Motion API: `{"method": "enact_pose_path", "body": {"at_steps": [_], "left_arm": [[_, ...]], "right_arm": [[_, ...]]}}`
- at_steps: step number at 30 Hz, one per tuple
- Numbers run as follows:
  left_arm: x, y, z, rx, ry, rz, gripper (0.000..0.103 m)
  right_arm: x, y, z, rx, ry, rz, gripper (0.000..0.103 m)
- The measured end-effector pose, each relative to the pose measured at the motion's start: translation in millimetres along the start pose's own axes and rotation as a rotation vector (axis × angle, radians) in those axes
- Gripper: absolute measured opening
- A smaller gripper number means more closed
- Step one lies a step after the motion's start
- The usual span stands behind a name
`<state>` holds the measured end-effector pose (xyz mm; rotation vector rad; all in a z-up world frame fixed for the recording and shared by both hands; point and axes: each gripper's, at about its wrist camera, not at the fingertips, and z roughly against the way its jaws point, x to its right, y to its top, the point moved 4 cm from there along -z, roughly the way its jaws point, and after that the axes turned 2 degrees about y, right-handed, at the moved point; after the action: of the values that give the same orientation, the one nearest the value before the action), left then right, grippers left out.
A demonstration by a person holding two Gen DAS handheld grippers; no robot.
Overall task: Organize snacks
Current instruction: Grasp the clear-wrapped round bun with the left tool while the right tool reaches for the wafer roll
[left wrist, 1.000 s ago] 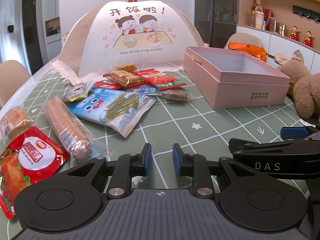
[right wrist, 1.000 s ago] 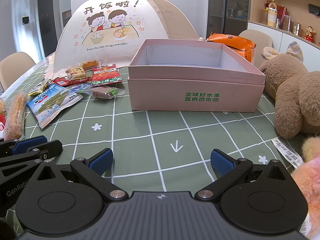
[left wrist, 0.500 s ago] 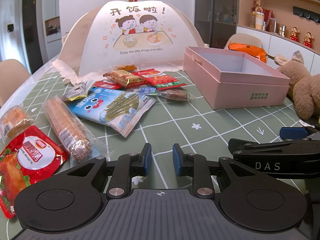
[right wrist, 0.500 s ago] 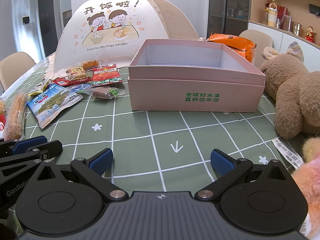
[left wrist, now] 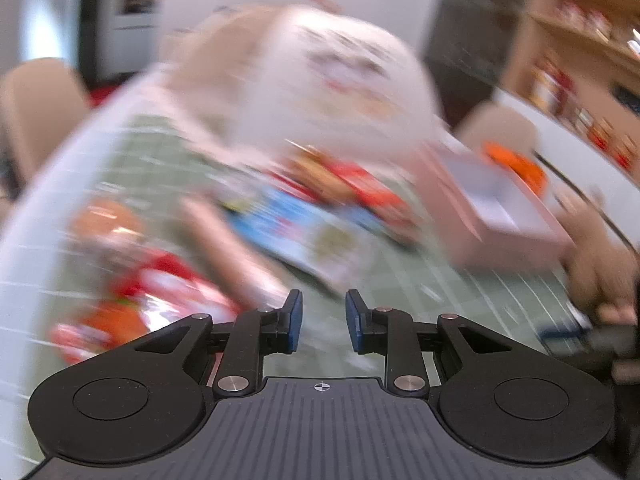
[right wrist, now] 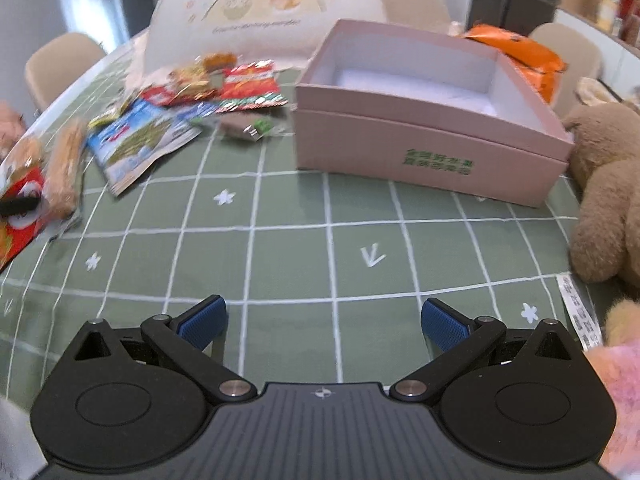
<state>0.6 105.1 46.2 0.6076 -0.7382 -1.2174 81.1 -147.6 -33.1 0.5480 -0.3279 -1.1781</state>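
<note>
Green checked tabletop blurs in the left wrist view; snacks lie left of the pink box, left gripper jaws clenched, empty. Right wrist view: snacks left of the box, right gripper jaws released.

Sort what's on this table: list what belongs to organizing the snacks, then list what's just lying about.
For the job:
- pink box, open and empty
- blue seaweed pack
- red snack packets
- wrapped biscuit roll
- red-and-white packet

Lying about:
- brown teddy bear
- folding food cover
- orange bag behind the box
- paper slip
</note>
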Motion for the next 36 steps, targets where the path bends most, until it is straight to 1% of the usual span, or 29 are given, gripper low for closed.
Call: {"method": "enact_pose_path", "body": {"at_steps": [1, 2, 3, 5, 6, 7, 9, 10, 12, 13, 14, 15, 17, 19, 21, 23, 24, 27, 28, 30, 31, 32, 33, 34, 35, 36], "left_arm": [[-23.9, 10.8, 5.4, 0.019, 0.052, 0.047, 0.028], [-45.2, 19.5, 7.7, 0.025, 0.097, 0.097, 0.028], [-69.8, 28.9, 8.1, 0.019, 0.143, 0.165, 0.028], [-108.1, 44.6, 0.6, -0.017, 0.198, 0.279, 0.028], [-122.6, 50.4, -6.0, -0.037, 0.208, 0.319, 0.028], [-136.1, 56.9, -17.8, -0.066, 0.196, 0.356, 0.028], [-150.0, 65.2, -39.6, -0.112, 0.173, 0.406, 0.028], [-155.6, 68.3, -52.8, -0.14, 0.18, 0.421, 0.028], [-161.9, 70.0, -71.5, -0.181, 0.237, 0.403, 0.028], [-160.5, 71.1, -80.1, -0.19, 0.267, 0.374, 0.029], [-159.0, 73.1, -83.4, -0.181, 0.285, 0.338, 0.03], [-153.3, 75.2, -88.1, -0.185, 0.298, 0.293, 0.031], [-143.3, 79.4, -97.3, -0.185, 0.338, 0.169, 0.037], [-136.9, 81.7, -104.9, -0.186, 0.363, 0.077, 0.044], [-136.2, 82.8, -108.2, -0.191, 0.368, 0.05, 0.045], [-139.2, 82.1, -108.1, -0.194, 0.361, 0.054, 0.046], [-141.5, 81.2, -106.9, -0.196, 0.362, 0.058, 0.048], [-149.0, 76.9, -97.0, -0.194, 0.412, 0.028, 0.055], [-152.7, 75.1, -93.5, -0.19, 0.425, 0.028, 0.056], [-159.8, 74.1, -90.3, -0.189, 0.42, 0.067, 0.056], [-163.2, 73.9, -89.1, -0.188, 0.409, 0.099, 0.052], [-165.3, 72.7, -88.5, -0.185, 0.355, 0.143, 0.051], [-166.1, 69.7, -89.0, -0.195, 0.264, 0.19, 0.051], [-165.4, 66.5, -89.6, -0.211, 0.192, 0.225, 0.054], [-163.9, 64.4, -88.9, -0.219, 0.147, 0.234, 0.054], [-161.5, 63.2, -86.7, -0.217, 0.112, 0.22, 0.054]], "right_arm": [[-1.5, 0.7, 0.5, -0.021, -0.001, -0.004, 0.102], [-3.2, 0.6, 5.1, -0.03, 0.003, -0.021, 0.095], [-5.1, 0.6, 10.7, -0.023, 0.012, -0.029, 0.092], [-13.4, 2.3, 28.2, 0.029, 0.051, -0.018, 0.092], [-18.1, 4.4, 34.5, 0.053, 0.055, -0.001, 0.092], [-23.2, 6.8, 40.6, 0.075, 0.055, 0.021, 0.092], [-36.4, 13.2, 50.9, 0.125, 0.04, 0.076, 0.092], [-41.3, 16.1, 53.8, 0.145, 0.029, 0.095, 0.092], [-52.2, 21.7, 58.8, 0.179, 0.0, 0.134, 0.092], [-55.6, 22.9, 59.5, 0.181, -0.006, 0.147, 0.092], [-60.5, 22.7, 60.4, 0.175, -0.001, 0.162, 0.092], [-62.9, 22.0, 60.2, 0.167, 0.01, 0.171, 0.092], [-65.6, 18.9, 58.7, 0.148, 0.036, 0.177, 0.092], [-68.1, 15.3, 55.5, 0.131, 0.043, 0.17, 0.092], [-66.8, 12.0, 57.0, 0.123, 0.047, 0.157, 0.092], [-63.7, 9.8, 60.3, 0.128, 0.046, 0.149, 0.092], [-62.1, 9.2, 61.2, 0.13, 0.044, 0.148, 0.092], [-56.9, 9.4, 60.9, 0.129, 0.024, 0.138, 0.092], [-55.9, 9.1, 60.5, 0.128, 0.023, 0.131, 0.092], [-55.8, 7.8, 59.6, 0.122, 0.031, 0.116, 0.092], [-57.0, 7.4, 59.0, 0.118, 0.037, 0.111, 0.092], [-59.1, 6.1, 58.8, 0.115, 0.047, 0.104, 0.092], [-61.1, 5.1, 58.8, 0.115, 0.055, 0.102, 0.092], [-63.6, 4.1, 58.9, 0.114, 0.063, 0.102, 0.092], [-67.0, 2.8, 59.4, 0.112, 0.069, 0.107, 0.092], [-70.1, 1.9, 60.2, 0.111, 0.072, 0.114, 0.092]]}}
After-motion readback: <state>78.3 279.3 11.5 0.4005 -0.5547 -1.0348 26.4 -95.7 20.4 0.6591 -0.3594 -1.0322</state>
